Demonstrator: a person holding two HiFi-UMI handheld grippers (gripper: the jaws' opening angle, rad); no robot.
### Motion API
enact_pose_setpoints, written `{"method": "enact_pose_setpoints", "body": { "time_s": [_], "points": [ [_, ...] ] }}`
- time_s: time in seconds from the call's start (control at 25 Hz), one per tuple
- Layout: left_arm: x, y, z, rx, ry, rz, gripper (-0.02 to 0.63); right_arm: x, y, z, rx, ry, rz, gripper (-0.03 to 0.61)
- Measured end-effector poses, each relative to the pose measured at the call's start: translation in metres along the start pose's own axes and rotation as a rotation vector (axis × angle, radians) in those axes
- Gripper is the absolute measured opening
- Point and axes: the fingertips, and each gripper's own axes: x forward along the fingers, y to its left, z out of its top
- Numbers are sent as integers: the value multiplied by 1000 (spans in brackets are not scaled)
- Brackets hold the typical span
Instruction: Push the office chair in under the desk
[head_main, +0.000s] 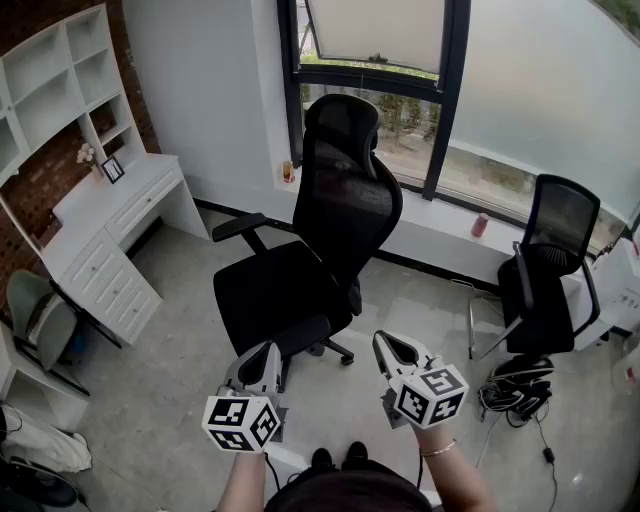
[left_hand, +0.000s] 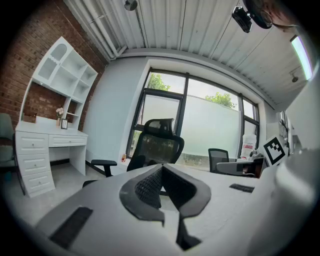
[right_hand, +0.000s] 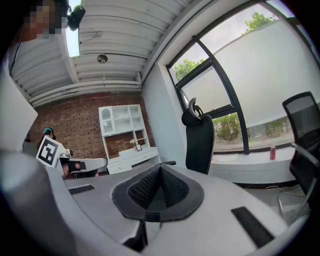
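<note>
Three chairs, one white desk, two grippers

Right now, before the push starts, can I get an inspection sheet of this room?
Surface: grey floor, hard and flat.
Job's things: office chair stands mid-room, apart from the desk at the left wall; not pushed in.
Clutter: can on the sill; frame on the desk.
Grippers: left gripper and right gripper both shut, empty, short of the office chair.
Cables: tangle on the floor by the second chair.
Surroundings: window, brick wall, green chair.
</note>
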Motion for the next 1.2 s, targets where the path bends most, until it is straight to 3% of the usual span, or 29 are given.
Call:
{"method": "enact_pose_setpoints", "body": {
  "time_s": [0.64, 1.2],
  "points": [
    [25, -10, 2, 27, 6, -33, 9, 8, -1, -12, -4, 18, 11, 5],
    [41, -20, -14, 65, 68, -144, 9, -13, -12, -19, 25, 7, -116, 5]
  ]
}}
